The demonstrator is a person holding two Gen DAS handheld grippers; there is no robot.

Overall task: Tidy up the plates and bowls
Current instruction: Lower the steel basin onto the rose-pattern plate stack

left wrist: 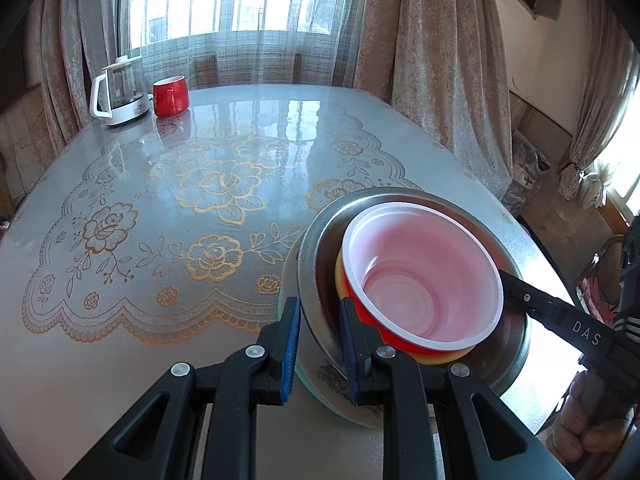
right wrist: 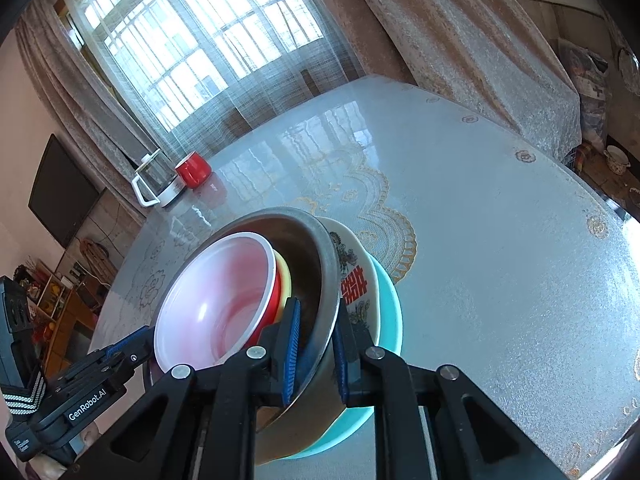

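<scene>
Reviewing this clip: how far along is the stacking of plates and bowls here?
Mostly done: the red bowl and a yellow bowl are nested in the steel bowl, on a patterned dish and teal plate. In hand: both the left tool and right tool clamp the steel rim. Left: setting the stack down.

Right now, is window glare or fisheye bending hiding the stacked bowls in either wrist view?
Left wrist view: glare streaks the glossy table beyond the stack; the white-rimmed red plastic bowl is sharp. Right wrist view: the scene tilts, edges bend, the steel bowl is clear.
</scene>
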